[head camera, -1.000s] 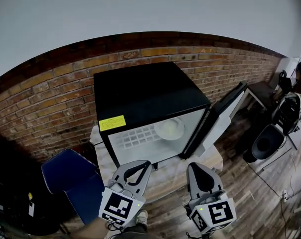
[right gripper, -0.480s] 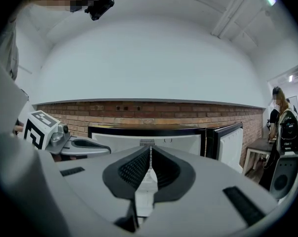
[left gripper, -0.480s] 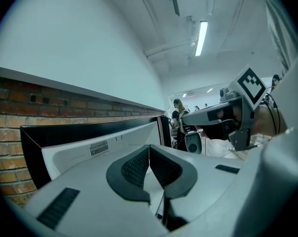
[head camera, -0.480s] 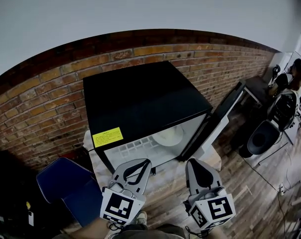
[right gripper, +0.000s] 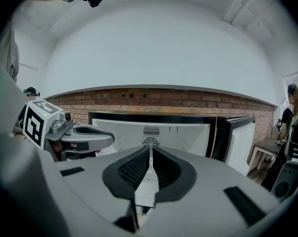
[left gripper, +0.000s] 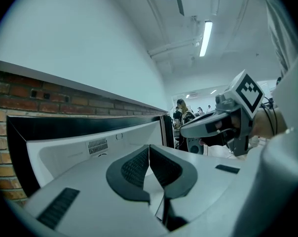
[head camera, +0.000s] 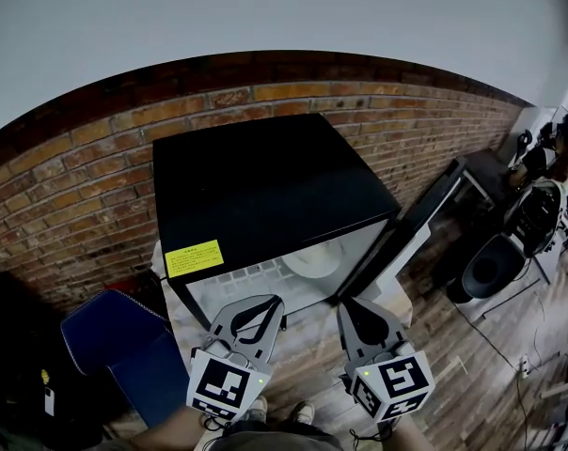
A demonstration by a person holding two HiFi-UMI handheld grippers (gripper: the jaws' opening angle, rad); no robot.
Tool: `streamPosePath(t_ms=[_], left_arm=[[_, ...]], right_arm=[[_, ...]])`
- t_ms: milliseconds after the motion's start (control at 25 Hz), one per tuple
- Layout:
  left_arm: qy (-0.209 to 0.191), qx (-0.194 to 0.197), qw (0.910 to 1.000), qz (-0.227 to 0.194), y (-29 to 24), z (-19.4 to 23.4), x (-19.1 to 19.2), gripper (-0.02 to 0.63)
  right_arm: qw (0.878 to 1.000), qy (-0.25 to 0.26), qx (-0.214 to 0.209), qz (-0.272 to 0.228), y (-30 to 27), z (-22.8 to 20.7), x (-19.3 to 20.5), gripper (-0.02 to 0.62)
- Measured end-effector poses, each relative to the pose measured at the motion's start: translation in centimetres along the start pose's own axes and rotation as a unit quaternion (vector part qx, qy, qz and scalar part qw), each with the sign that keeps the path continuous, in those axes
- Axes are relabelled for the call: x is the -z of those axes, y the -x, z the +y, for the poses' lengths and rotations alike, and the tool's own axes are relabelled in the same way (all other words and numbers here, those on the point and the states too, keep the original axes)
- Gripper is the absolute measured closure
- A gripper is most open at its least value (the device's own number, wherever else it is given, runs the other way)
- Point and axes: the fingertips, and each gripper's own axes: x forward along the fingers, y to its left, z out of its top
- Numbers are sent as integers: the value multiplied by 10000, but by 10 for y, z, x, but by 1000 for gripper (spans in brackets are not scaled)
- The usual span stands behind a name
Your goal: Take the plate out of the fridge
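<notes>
A small black fridge (head camera: pixel 265 186) stands against the brick wall, its door (head camera: pixel 411 228) swung open to the right. Inside, a white plate (head camera: pixel 312 261) lies on the white wire shelf (head camera: pixel 242 280), toward the right. My left gripper (head camera: pixel 273 301) hangs just in front of the fridge opening, jaws shut with nothing between them. My right gripper (head camera: pixel 345 304) is level beside it, also shut and empty. In the right gripper view the fridge's white interior (right gripper: pixel 154 132) sits straight ahead beyond the shut right gripper (right gripper: pixel 150 149); the plate is hidden there. The left gripper (left gripper: pixel 149 147) is shut too.
A blue chair (head camera: pixel 124 350) stands to the left of the fridge. A black office chair (head camera: pixel 491 266) and a dark table (head camera: pixel 496 172) are at the right, on the wooden floor (head camera: pixel 453 365). The fridge rests on a low pale stand (head camera: pixel 397 303).
Both grippers have shifted a little toward the fridge opening, the right one more to the left. The view has shifted, so the fridge sits lower and closer.
</notes>
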Motion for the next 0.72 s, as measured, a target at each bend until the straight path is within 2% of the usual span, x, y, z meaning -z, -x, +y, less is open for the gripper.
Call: streamPosePath(t_ms=[160, 320, 440, 720], left_arm=[[-24, -84, 10000, 18, -7, -1, 1, 588], [-70, -142, 9998, 90, -16, -1, 3, 588], [-91, -191, 9997, 114, -24, 1, 3, 588], [-221, -225, 9994, 148, -44, 6, 4, 588]], right_arm=[[9999, -124, -84, 64, -10, -9, 6, 560], [9989, -470, -84, -22, -21, -24, 6, 552], [9972, -729, -121, -63, -31, -34, 8, 470], [9906, -1364, -44, -42, -55, -59, 24, 425]])
